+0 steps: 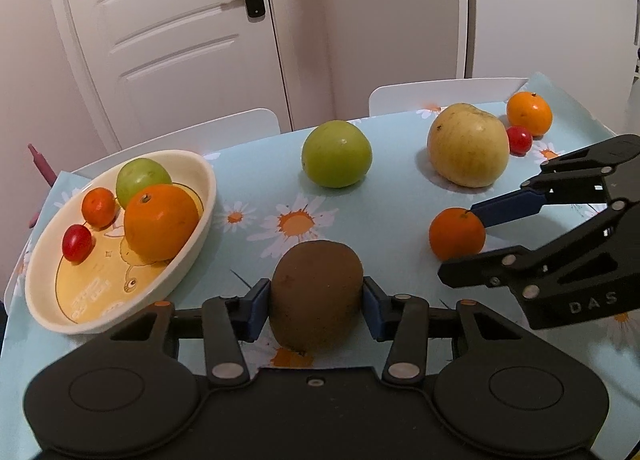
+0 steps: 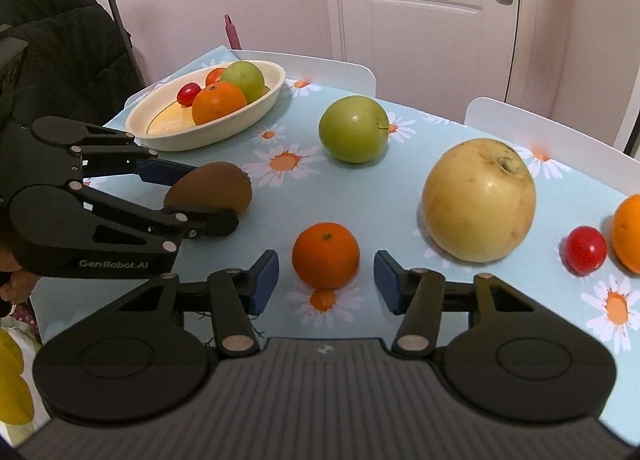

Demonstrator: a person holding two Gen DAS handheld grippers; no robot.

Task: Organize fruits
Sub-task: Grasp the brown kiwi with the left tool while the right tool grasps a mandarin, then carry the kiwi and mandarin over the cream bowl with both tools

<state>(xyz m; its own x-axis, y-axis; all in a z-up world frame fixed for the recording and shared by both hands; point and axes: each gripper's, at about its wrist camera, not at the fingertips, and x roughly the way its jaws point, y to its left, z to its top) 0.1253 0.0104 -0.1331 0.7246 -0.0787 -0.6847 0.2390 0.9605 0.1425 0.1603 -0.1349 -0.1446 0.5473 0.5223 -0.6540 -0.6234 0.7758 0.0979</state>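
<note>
While the left hand-held gripper [image 1: 316, 302] sits clamped on the kiwi [image 1: 316, 296] at the lower centre of its own view, the grip looks like the weak spot to me: the blue pads press only the fruit's flanks, and its rounded, fuzzy skin could roll or slip out if it is swung quickly toward the bowl [image 1: 200, 216] at the left of the frame. That bowl already holds a large orange [image 1: 160, 222], a green fruit [image 1: 142, 178], a little orange one [image 1: 99, 207] and a cherry tomato [image 1: 77, 243], so a careless drop could knock them about or bounce off the rim.

Lower centre of the right wrist view, the right hand-held gripper [image 2: 326, 280] has its fingers spread apart on either side of the small orange [image 2: 326, 254], not touching it. Closing off-centre might nudge it rolling across the desk [image 2: 400, 188].

The two grippers work near each other, and crossing paths seems a real hazard. Elsewhere on the flowered cloth lie a green apple [image 2: 354, 129], a big yellow apple [image 2: 479, 200], another cherry tomato [image 2: 586, 249] and an orange [image 2: 628, 232] at the right edge.
</note>
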